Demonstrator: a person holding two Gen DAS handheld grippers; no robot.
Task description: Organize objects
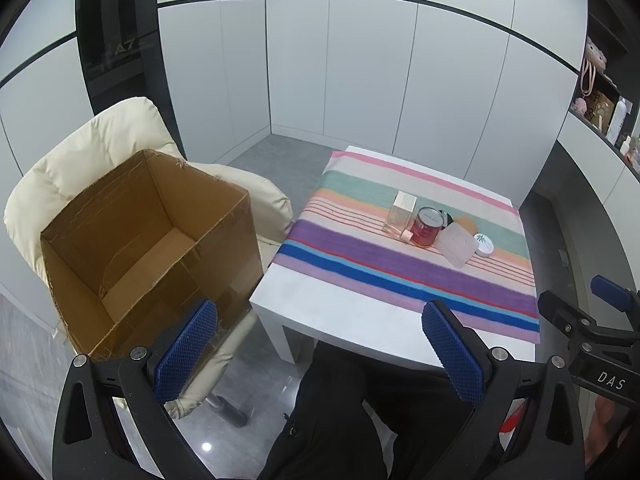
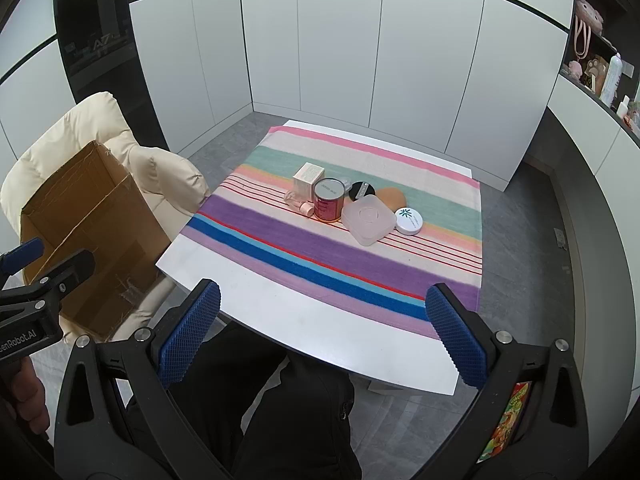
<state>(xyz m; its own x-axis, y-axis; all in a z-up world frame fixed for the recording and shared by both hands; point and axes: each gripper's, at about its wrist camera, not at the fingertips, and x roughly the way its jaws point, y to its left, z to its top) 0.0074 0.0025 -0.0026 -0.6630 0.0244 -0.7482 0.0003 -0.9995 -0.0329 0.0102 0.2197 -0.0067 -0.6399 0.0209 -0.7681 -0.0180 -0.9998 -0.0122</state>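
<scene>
Nothing picked yet: both grippers, left (image 1: pixel 320 344) and right (image 2: pixel 322 330), hang empty, jaws wide. Next, likely reach the jar (image 2: pixel 329 200) at twelve o'clock (box (image 1: pixel 148 240) waits at ten).

Bright, even overhead light – soft shadows, sharp focus (fisheye bends edges, corners vignetted black).

White panelled walls (image 2: pixel 340 60), grey tiled floor (image 2: pixel 520 240), cream armchair (image 1: pixel 100 140).

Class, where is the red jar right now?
In both views the red jar stands mid-cloth, between the clear bottle on its left and the translucent square case on its right.
</scene>
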